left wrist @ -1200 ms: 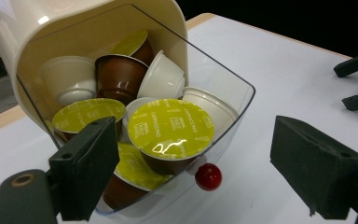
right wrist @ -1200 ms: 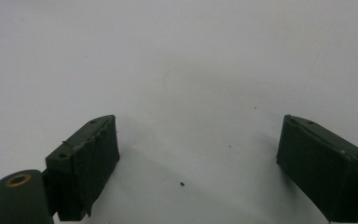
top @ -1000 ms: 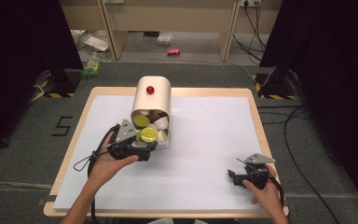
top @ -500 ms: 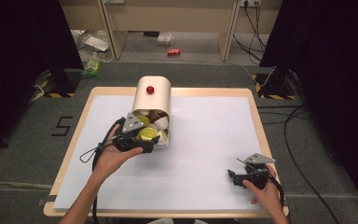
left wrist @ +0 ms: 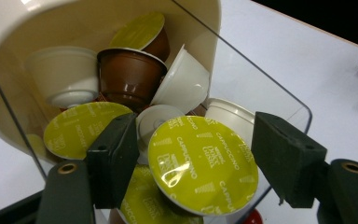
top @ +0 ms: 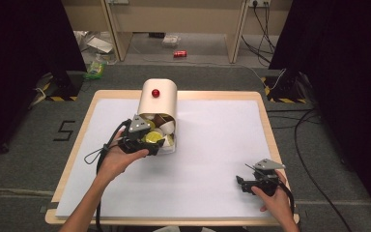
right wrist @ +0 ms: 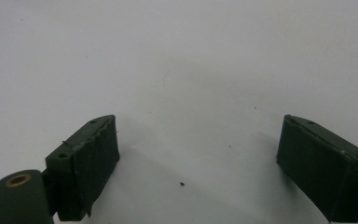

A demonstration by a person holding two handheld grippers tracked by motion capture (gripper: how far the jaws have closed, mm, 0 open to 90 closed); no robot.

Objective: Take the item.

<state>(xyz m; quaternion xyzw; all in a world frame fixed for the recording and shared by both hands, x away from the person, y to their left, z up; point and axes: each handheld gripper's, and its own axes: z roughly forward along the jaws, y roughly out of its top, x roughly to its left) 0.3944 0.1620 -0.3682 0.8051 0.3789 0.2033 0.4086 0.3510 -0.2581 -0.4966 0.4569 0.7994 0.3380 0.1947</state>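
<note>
Coffee capsule dispenser (top: 158,99), lying on its side at desk (top: 212,145) rear centre, mouth toward person.
Left gripper (left wrist: 191,163) at dispenser mouth, jaws open either side of yellow-lidded capsule (left wrist: 203,165), apparently lined up to pick it out; lid printed "CAPPUCCINO", "NESCAFÉ Dolce Gusto" partly legible. Right gripper (top: 244,183) parked at front right, jaws open and holding nothing, seemingly idle.
</note>
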